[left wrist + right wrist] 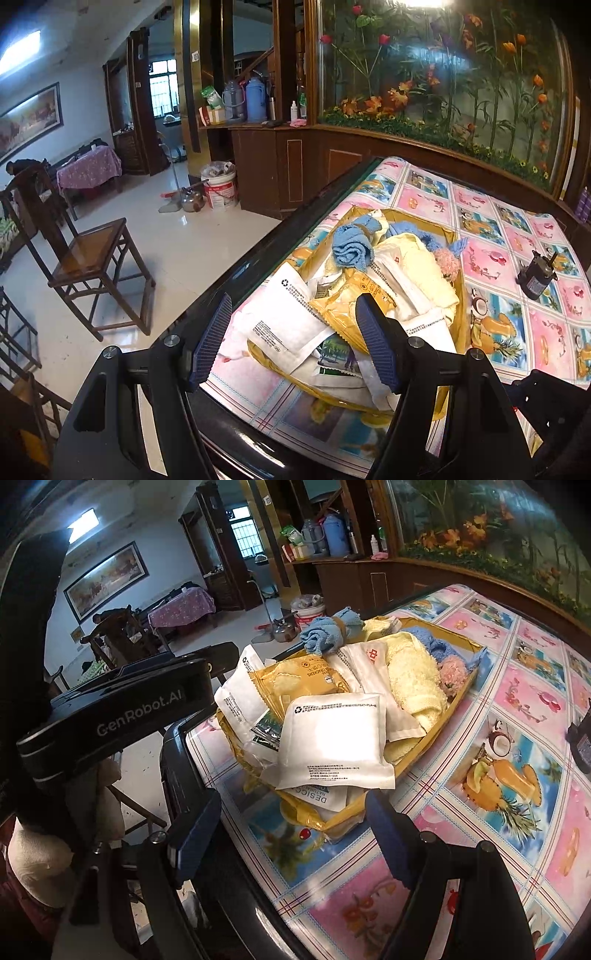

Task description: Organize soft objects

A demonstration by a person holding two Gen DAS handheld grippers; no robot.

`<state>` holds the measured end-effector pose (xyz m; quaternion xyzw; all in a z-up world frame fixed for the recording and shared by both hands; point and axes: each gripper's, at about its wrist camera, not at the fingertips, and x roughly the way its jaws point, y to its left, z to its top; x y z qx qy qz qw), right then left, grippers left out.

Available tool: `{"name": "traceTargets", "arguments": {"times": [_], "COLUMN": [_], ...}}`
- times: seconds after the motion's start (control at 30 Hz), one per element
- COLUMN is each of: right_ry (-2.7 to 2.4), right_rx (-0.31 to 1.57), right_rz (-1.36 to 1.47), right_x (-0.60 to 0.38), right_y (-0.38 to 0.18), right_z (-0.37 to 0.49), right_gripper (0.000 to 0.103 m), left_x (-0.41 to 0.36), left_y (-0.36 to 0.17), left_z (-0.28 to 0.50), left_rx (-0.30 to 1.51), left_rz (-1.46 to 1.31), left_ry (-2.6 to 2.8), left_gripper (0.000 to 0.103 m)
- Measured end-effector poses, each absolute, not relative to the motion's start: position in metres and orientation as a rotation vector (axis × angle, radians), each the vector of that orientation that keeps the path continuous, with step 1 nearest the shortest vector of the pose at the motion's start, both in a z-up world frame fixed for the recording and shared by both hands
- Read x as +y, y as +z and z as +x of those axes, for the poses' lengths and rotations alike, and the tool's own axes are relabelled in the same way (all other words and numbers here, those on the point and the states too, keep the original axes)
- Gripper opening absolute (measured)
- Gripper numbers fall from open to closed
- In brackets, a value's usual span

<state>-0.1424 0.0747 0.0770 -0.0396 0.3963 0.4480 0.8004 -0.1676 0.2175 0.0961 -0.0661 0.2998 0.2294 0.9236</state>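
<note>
Left gripper [295,339]: jaws spread wide, nothing pinched; it hangs over the near end of the tray, one finger above the table's left edge, the other above the packets.
Right gripper [295,834]: jaws parted and empty, held just short of the tray's near corner, above the tablecloth.
Tray [458,698]: shallow and yellow, set near the left edge of the table, running away from the near edge, heaped full.
White packets [332,746]: several flat sachets with small print piled at the tray's near end; the largest lies on top, overhanging the rim.
Yellow wrapper [299,683]: crinkled snack bag among the packets, in the middle of the heap.
Yellow towel [413,686]: folded, lying along the tray's right side.
Blue cloth [325,631]: rolled, with a band around it, resting at the tray's far left corner.
Pink fluffy thing [454,672]: tucked against the right wall, beside the yellow towel and a second blue cloth.
Tablecloth [517,738]: glossy, pink and blue squares with fruit pictures, covering the table top.
Small black device [535,273]: stands apart from the tray, toward the table's right edge.
Wooden chair [88,258]: on the pale floor beyond the table's left edge.
</note>
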Motion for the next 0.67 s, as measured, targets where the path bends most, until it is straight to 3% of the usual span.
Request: {"name": "traceTargets", "arguments": {"times": [0.13,0.17,0.2,0.23,0.4,0.67], "right_ry": [0.965,0.966,0.968,0.967,0.959,0.887], "right_rx": [0.836,0.832,0.830,0.828,0.822,0.823], "right_rz": [-0.075,-0.068,-0.064,-0.060,-0.038,-0.021], "right_x": [0.070,0.068,0.067,0.065,0.056,0.019], "right_y": [0.079,0.080,0.080,0.081,0.082,0.079], "right_z": [-0.143,-0.143,-0.141,-0.140,-0.136,-0.123], "right_gripper": [0.080,0.080,0.080,0.080,0.080,0.080], "left_x": [0.210,0.205,0.201,0.197,0.193,0.166], "left_y": [0.120,0.127,0.132,0.134,0.131,0.129], "left_z": [-0.196,-0.207,-0.215,-0.221,-0.202,-0.182], "left_rx": [0.440,0.378,0.336,0.302,0.432,0.490], "left_rz": [-0.125,-0.115,-0.109,-0.104,-0.124,-0.054], "left_ry": [0.574,0.589,0.594,0.586,0.372,0.357], "left_gripper": [0.072,0.077,0.094,0.103,0.103,0.103]}}
